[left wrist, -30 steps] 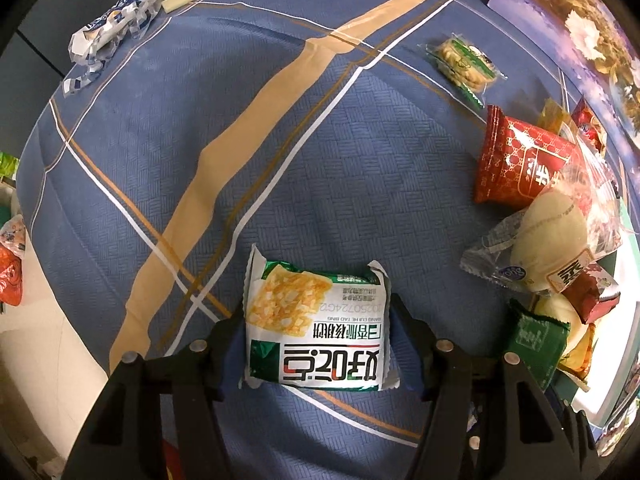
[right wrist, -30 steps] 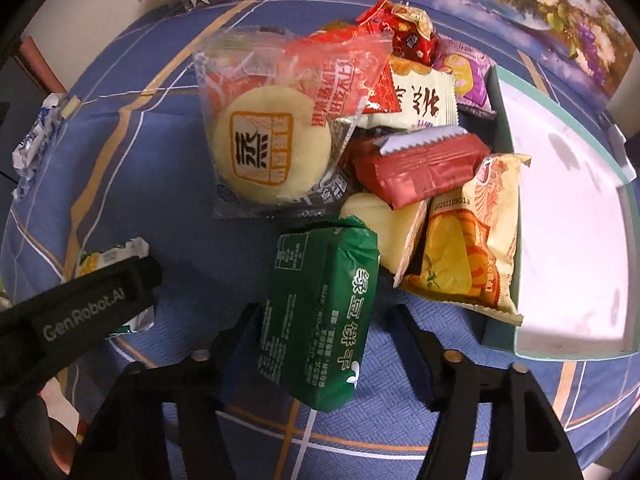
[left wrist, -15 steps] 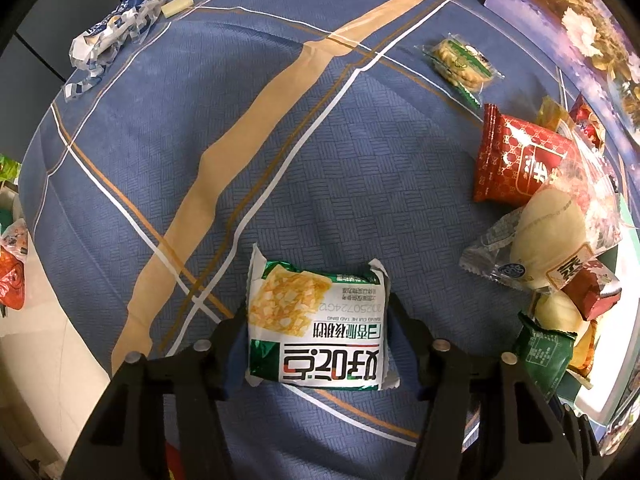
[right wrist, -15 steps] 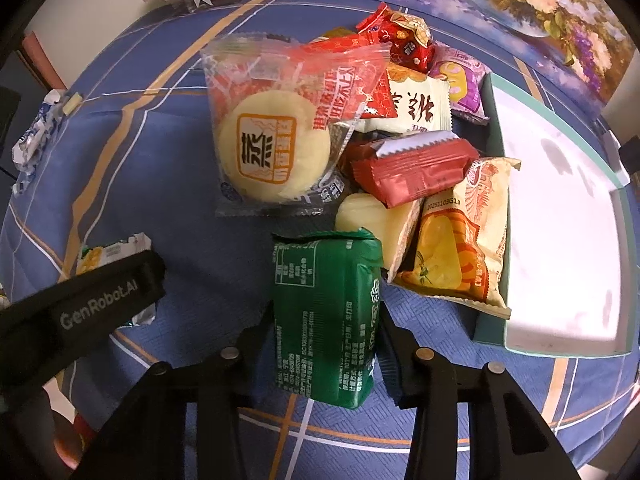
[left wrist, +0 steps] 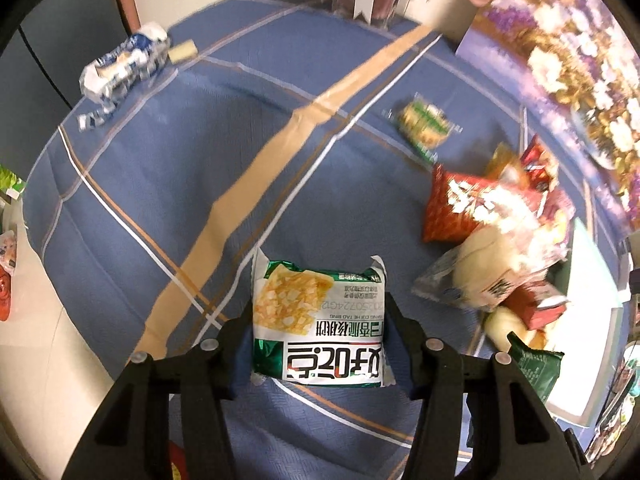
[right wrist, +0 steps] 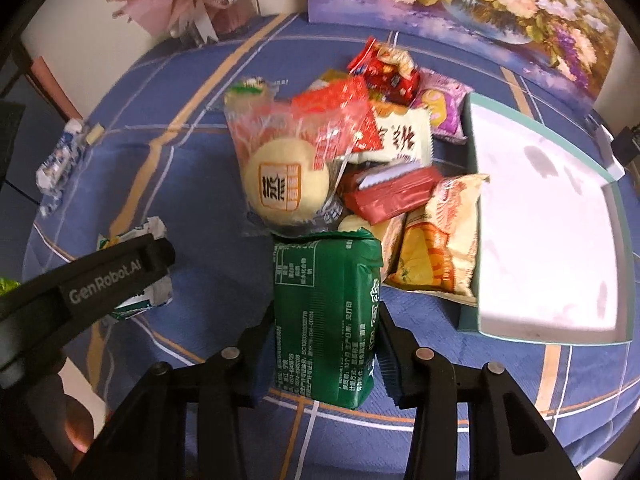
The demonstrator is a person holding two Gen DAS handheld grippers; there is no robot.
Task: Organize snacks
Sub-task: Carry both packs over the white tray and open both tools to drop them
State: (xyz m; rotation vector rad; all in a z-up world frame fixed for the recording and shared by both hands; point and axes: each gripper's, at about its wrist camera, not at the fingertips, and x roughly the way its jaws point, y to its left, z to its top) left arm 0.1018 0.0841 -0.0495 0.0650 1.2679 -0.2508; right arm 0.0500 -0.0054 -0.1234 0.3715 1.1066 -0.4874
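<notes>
Left wrist view: the left gripper [left wrist: 318, 330] fingers are closed on the walnut cake packet [left wrist: 319, 322] above the near tabletop [left wrist: 168, 168].

Right wrist view: the right gripper [right wrist: 326, 334] clamps the green packet [right wrist: 326, 316]; the box [right wrist: 472, 200] at right is empty, the snack pile [right wrist: 340, 164] unsorted, so sorting has barely begun.

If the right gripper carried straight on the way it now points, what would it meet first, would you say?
Holding the green snack pack, the right gripper would probably push it into the bagged round bun directly ahead, though depth is uncertain.
</notes>
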